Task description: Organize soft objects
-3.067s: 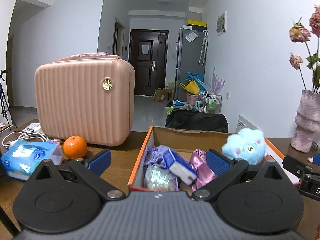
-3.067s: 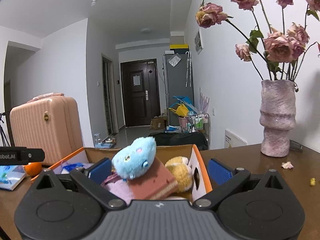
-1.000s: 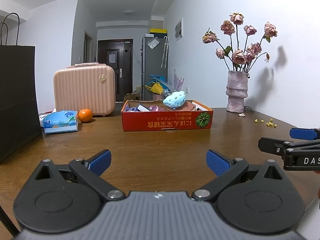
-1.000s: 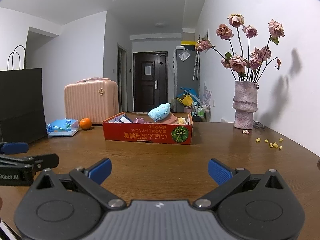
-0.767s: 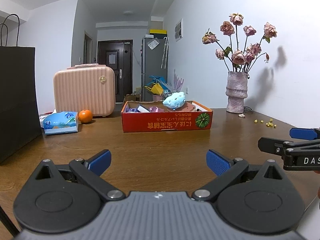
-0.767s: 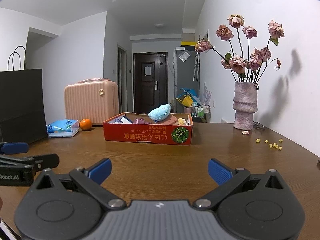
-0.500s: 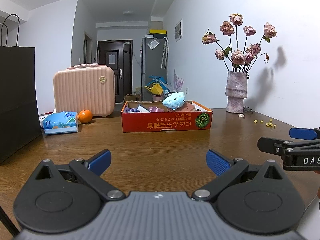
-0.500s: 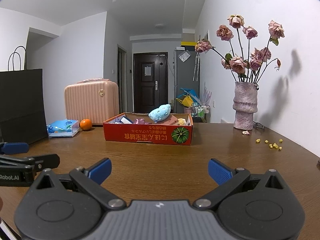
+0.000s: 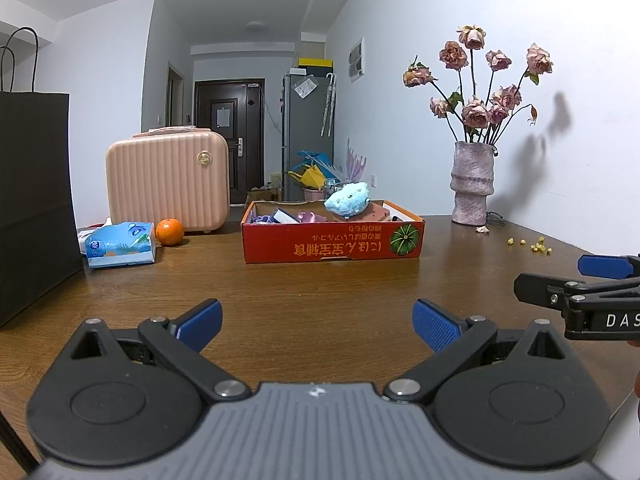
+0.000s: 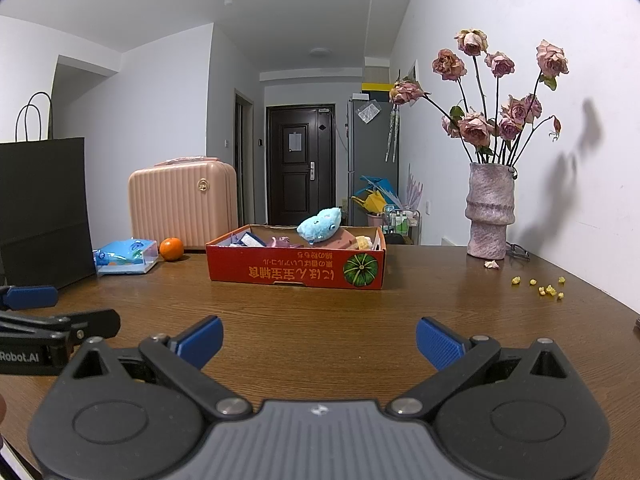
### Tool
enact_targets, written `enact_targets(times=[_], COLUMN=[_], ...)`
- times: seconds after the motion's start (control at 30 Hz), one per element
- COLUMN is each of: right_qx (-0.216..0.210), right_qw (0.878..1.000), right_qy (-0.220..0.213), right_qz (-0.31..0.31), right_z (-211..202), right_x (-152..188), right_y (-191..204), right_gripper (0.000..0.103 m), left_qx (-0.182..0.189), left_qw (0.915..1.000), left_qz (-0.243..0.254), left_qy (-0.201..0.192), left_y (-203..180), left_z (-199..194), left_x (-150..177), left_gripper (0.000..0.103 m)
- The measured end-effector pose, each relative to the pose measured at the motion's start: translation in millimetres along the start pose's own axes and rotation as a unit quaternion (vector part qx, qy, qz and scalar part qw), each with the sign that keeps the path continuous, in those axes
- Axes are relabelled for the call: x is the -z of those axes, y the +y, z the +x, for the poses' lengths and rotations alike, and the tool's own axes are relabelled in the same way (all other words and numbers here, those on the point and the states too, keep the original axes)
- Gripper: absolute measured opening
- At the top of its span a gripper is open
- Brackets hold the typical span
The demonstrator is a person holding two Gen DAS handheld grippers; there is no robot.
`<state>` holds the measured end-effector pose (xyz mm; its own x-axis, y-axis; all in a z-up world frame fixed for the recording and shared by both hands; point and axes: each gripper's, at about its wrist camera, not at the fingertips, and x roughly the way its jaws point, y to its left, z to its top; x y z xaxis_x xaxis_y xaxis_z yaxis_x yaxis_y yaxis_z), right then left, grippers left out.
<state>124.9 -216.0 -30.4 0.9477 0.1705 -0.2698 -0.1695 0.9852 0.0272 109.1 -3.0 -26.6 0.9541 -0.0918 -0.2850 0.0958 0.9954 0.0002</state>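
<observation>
1. Left wrist view: the soft toys, blue plush [image 9: 347, 202] uppermost, sit inside the red cardboard box [image 9: 332, 240] on the worktop [image 9: 320, 280].
2. Left claw [image 9: 316, 322] and right claw [image 10: 318, 338] are both spread, empty, well back from the box.
3. Sorting looks complete.

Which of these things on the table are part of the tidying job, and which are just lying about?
Job:
red box
blue plush on top of the box's contents
left tool and right tool, both open and empty

Lying about:
pink case
orange
tissue pack
black bag
vase
</observation>
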Motion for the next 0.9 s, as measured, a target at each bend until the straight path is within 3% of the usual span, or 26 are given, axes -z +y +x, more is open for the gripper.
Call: enact_targets(times=[0.9], right_qx=[0.0], right_qw=[1.0], right_qy=[0.003], right_qz=[0.001], right_z=[0.9], right_x=[-0.2], right_y=[-1.2], right_gripper=[0.103], left_qx=[0.007], left_qw=[1.0], left_qz=[-0.001], left_qy=[0.003], left_y=[-1.2], left_z=[0.3], left_x=[3.5], left_gripper=[0.103])
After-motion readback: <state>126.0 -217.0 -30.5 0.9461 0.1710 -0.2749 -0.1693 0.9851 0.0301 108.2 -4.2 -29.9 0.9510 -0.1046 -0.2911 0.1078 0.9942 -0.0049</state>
